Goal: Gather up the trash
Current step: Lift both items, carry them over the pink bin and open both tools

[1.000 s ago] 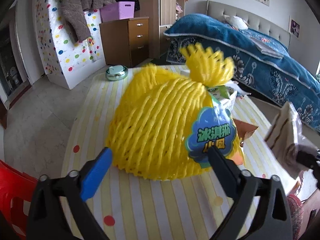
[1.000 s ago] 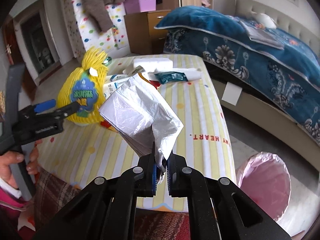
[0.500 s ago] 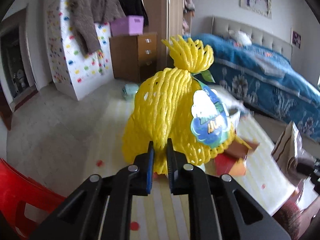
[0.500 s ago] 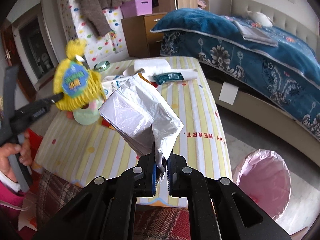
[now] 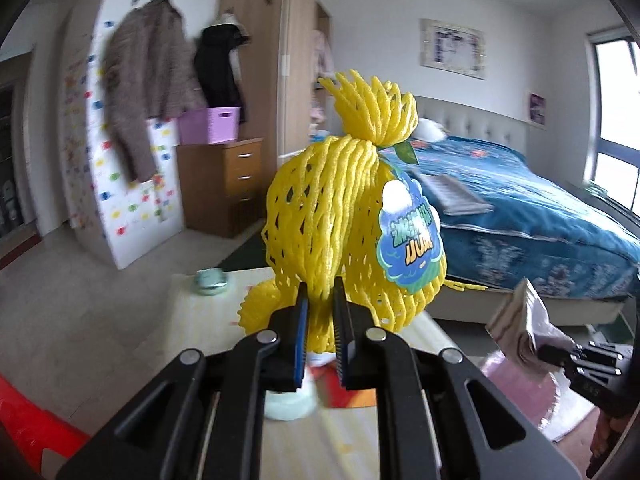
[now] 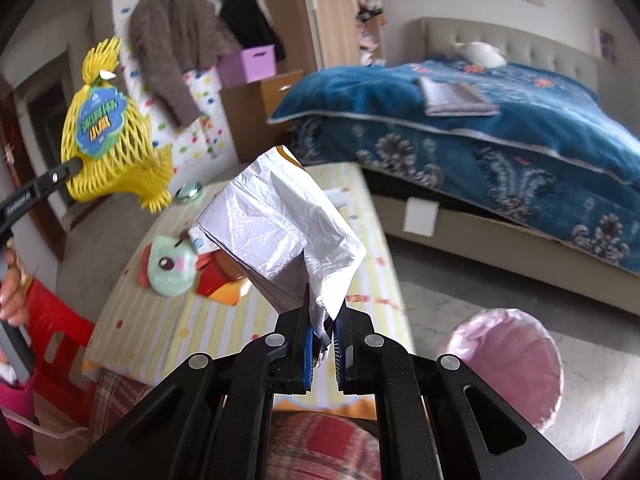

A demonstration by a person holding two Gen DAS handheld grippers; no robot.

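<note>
Both tools grip trash: left tool (image 5: 320,320) yellow net (image 5: 340,216), right tool (image 6: 322,332) blurred bag (image 6: 280,236).

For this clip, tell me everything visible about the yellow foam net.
The yellow foam net is a soft, open-mesh fruit sleeve, gathered at the top into a frayed tuft beside a small green leaf tag. A blue and green label with yellow characters sits on its side. It looks empty, since the room shows through the mesh. The left gripper is shut on its lower edge and holds it upright in the air, clear of the striped table; nothing else touches it.
</note>
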